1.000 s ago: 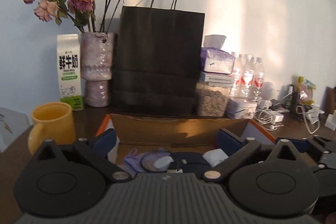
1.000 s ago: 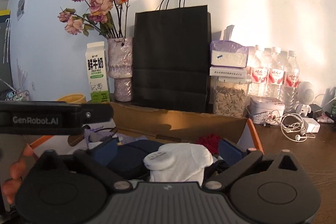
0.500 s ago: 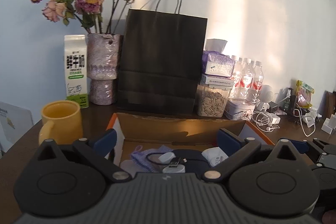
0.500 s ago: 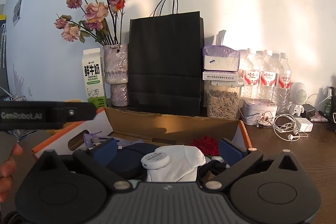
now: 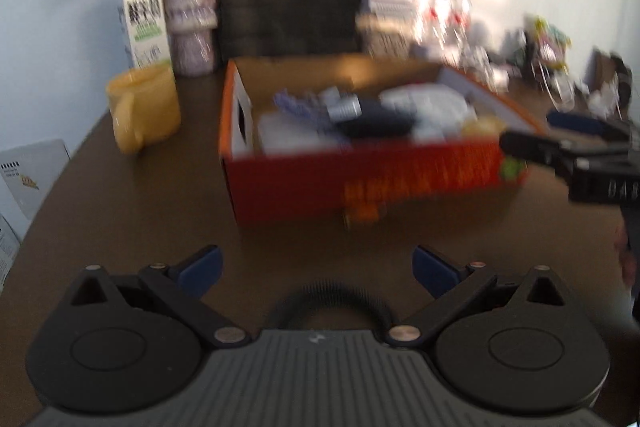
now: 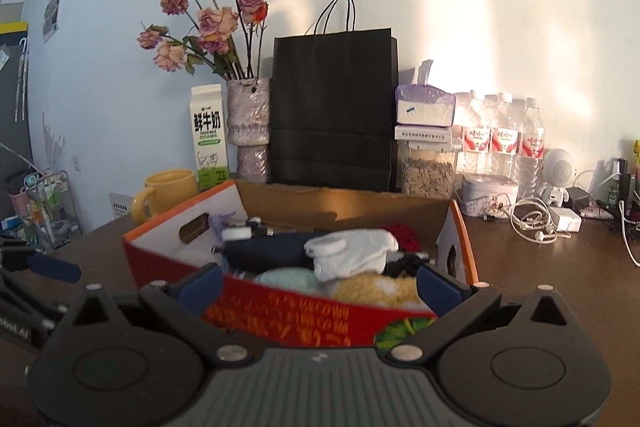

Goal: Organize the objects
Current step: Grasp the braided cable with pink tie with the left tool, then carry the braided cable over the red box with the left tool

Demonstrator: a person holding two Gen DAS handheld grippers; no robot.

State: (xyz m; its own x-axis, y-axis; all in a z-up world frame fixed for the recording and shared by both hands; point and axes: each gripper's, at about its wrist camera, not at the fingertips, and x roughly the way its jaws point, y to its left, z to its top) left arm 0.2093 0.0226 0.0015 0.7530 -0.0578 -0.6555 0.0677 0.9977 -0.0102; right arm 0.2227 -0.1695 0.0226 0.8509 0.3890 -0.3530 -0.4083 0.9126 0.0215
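Observation:
An open red and orange cardboard box [image 5: 360,179] stands on the brown table, full of mixed items: a white cloth [image 6: 356,253], a dark blue pouch [image 6: 264,253], a yellow fuzzy thing [image 6: 376,289] and a pale green one [image 6: 288,277]. My left gripper [image 5: 318,273] is open and empty, low over the table in front of the box. My right gripper [image 6: 318,281] is open and empty, just before the box's near wall [image 6: 304,319]. The right gripper also shows at the right edge of the left wrist view [image 5: 560,143]. The left wrist view is blurred.
A yellow mug [image 5: 144,107] stands left of the box. Behind it are a milk carton [image 6: 209,137], a vase of dried roses [image 6: 248,125], a black paper bag [image 6: 334,107], a seed jar [image 6: 428,169], water bottles [image 6: 504,135], and cables [image 6: 536,223] at the right.
Both grippers have pulled back from above the box toward me. The left one has dropped low over the table. The box's front wall now shows in both views.

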